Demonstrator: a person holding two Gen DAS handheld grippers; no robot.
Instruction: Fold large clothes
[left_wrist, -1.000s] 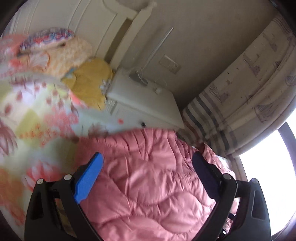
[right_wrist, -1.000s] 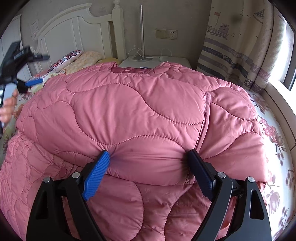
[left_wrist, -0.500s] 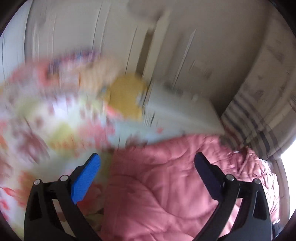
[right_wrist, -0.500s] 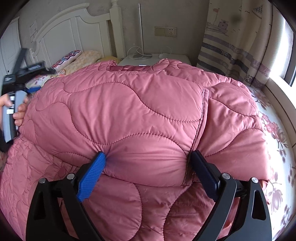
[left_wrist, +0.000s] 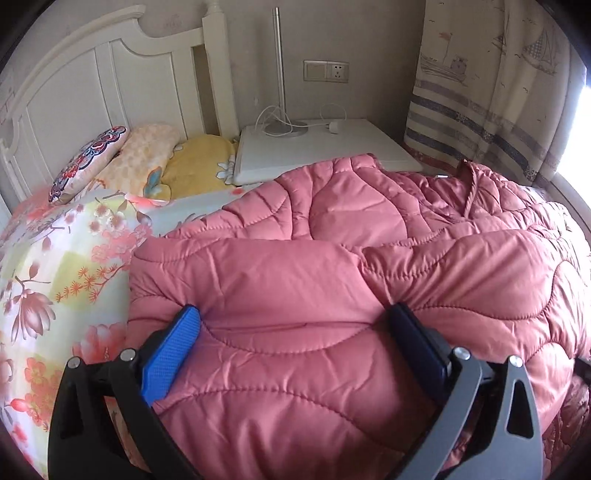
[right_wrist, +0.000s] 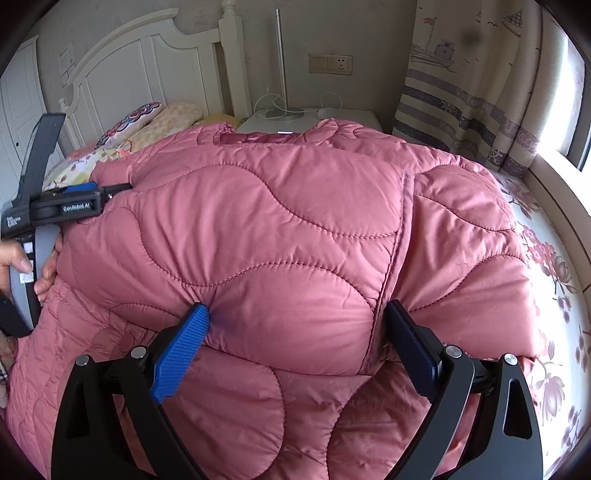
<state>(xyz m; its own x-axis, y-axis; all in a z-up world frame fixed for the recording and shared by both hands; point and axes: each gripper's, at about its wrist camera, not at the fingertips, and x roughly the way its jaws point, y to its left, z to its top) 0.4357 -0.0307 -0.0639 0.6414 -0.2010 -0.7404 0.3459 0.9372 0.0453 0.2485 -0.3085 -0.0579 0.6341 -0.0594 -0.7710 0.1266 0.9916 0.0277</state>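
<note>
**Inspector:** How are the tools found?

**Assessor:** The right gripper (right_wrist: 295, 332) is set wide, a thick fold of the pink quilted coat (right_wrist: 280, 221) bulging between its pads; the padding is dented at the blue pad (right_wrist: 181, 354), so contact is noted, but a firm clamp cannot be confirmed. The left gripper (left_wrist: 295, 332) is likewise spread wide, with the coat's near edge lying between its fingers and pressed against them. In the right wrist view it is seen at the coat's left edge, carried by a hand (right_wrist: 22, 266).

**Inspector:** And where is the garment located?

**Assessor:** The coat is spread over the floral bedsheet (left_wrist: 55, 266), one layer already doubled over another. Pillows (left_wrist: 147, 162) lie beyond it at the headboard (left_wrist: 110, 81), and a white nightstand (left_wrist: 325, 147) stands behind.

**Inspector:** Which step is judged to be in hand?

**Assessor:** A fold is judged to be half made, with both tools placed at the doubled edge. Next, a secure hold on both sides would be required, then the bulky layer would have to be carried over evenly and pressed flat, since the padding is likely to spring back.
</note>
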